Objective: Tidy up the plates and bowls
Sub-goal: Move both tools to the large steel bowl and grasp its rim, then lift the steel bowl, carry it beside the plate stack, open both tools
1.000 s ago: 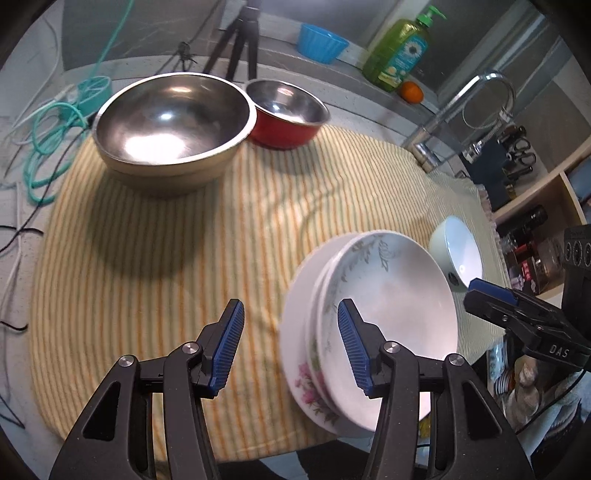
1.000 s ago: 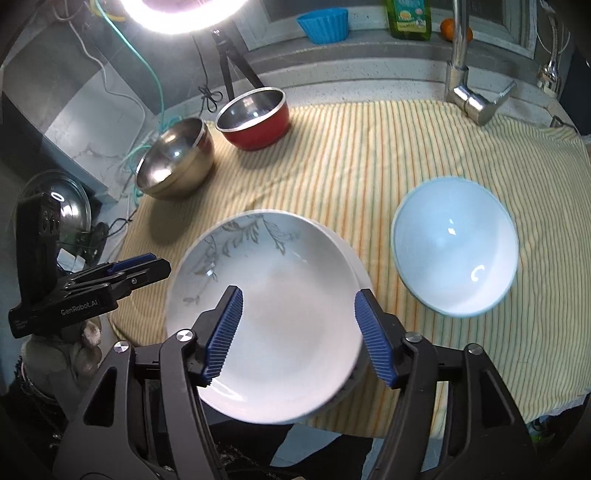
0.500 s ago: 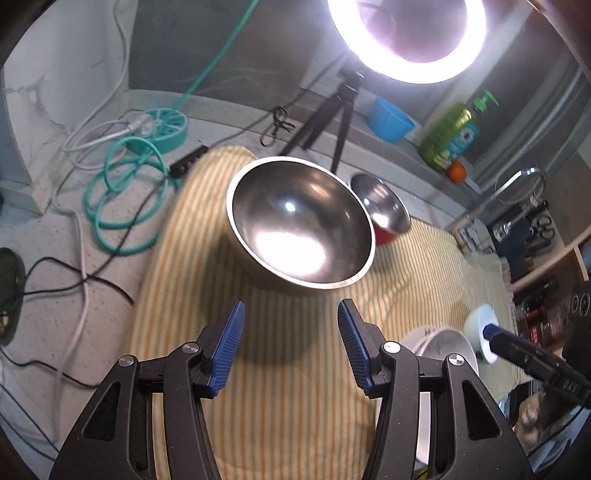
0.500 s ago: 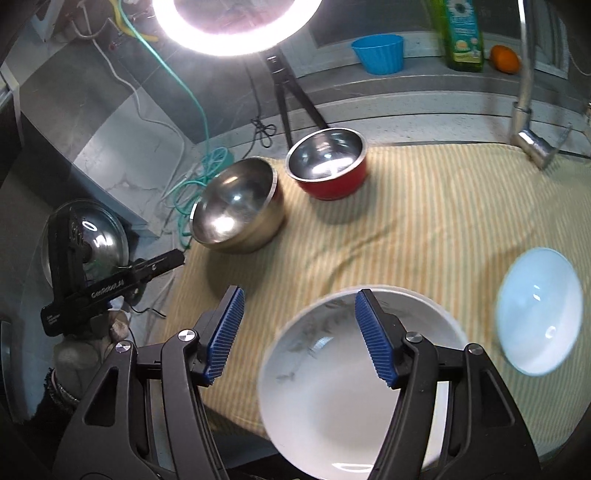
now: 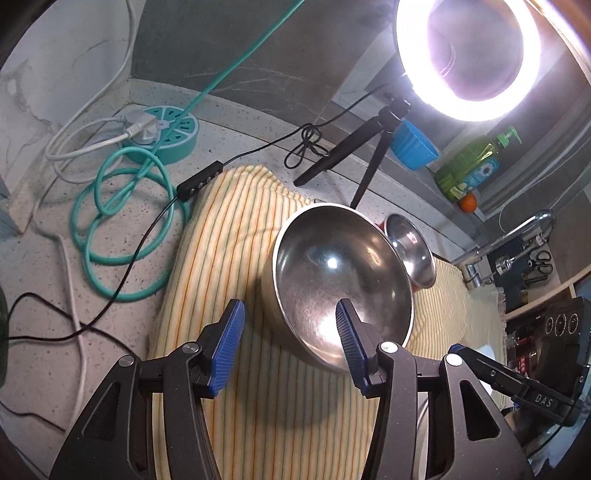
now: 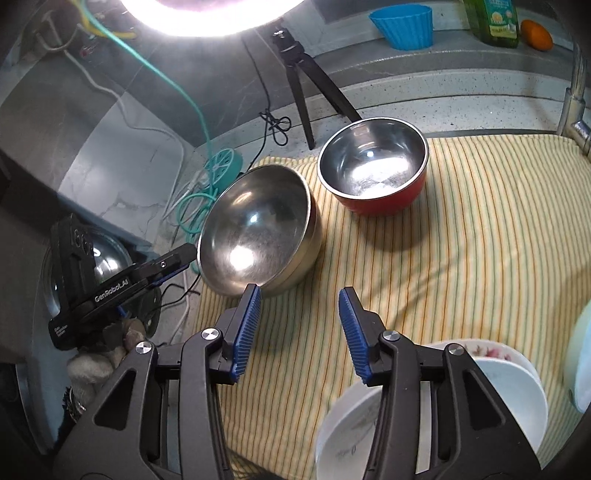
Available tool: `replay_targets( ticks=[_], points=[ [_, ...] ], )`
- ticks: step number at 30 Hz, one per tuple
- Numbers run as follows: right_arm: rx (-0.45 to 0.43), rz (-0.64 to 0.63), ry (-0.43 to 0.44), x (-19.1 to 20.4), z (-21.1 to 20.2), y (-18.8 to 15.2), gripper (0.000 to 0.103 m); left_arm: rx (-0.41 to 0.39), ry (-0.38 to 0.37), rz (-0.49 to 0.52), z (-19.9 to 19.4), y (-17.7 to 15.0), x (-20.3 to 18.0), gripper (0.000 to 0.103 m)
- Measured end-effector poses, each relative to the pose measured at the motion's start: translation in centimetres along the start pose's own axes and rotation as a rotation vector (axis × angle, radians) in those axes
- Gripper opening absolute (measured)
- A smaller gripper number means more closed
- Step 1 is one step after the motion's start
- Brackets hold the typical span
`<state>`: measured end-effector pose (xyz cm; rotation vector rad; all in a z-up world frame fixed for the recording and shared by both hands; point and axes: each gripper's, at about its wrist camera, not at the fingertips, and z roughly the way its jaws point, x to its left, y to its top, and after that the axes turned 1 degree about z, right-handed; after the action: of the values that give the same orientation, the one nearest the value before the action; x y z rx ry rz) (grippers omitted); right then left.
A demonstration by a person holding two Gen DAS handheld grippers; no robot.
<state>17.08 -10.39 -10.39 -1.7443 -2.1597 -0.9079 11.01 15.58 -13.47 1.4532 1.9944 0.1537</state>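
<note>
A large steel bowl (image 5: 341, 280) (image 6: 258, 236) sits on the striped cloth (image 5: 236, 258) (image 6: 480, 229). A red bowl with steel inside (image 6: 373, 170) stands beyond it; its rim shows in the left wrist view (image 5: 410, 251). My left gripper (image 5: 288, 339) is open and empty, straddling the near rim of the steel bowl, above it. My right gripper (image 6: 299, 325) is open and empty over the cloth, just right of the steel bowl. Stacked white plates (image 6: 517, 384) lie under its right finger. A pale blue bowl (image 6: 581, 362) is cut off at the right edge.
A ring light on a black tripod (image 5: 465, 59) (image 6: 306, 74) stands behind the bowls. Teal cable coils and a round power strip (image 5: 162, 136) lie left of the cloth. A blue cup (image 6: 402, 26), soap bottle (image 5: 472, 166) and faucet (image 6: 576, 103) line the back.
Both grippers have swung left, away from the stacked plates and toward the steel bowl. The plates slid out of the left view and low in the right view. Jaws stayed open.
</note>
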Motion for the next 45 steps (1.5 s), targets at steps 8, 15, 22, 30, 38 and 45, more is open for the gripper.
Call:
replay_targets(
  ticks=[8, 15, 22, 30, 38, 45],
  points=[
    [0.046, 0.034, 0.0, -0.3, 3.1, 1.8, 0.035, 0.027, -0.012, 0.005, 2.0, 1.0, 0.1, 0.047],
    [0.069, 0.04, 0.0, -0.1, 4.8, 2.3, 0.033, 0.046, -0.011, 0.015, 2.9, 1.2, 0.0, 0.034],
    [0.097, 0.024, -0.005, 0.3, 6.3, 2.7, 0.024, 0.052, -0.002, 0.026, 3.2, 1.2, 0.4, 0.023],
    [0.11, 0.0, -0.022, 1.3, 6.4, 2.5, 0.021, 0.052, 0.004, 0.028, 2.8, 0.8, 0.4, 0.023],
    [0.128, -0.015, 0.001, 2.0, 5.0, 1.1, 0.022, 0.04, -0.001, 0.008, 0.7, -0.9, 0.4, 0.023],
    [0.151, -0.048, 0.035, 3.1, 2.9, -1.2, 0.022, 0.028, 0.006, -0.007, -2.0, -3.7, 0.1, 0.023]
  ],
)
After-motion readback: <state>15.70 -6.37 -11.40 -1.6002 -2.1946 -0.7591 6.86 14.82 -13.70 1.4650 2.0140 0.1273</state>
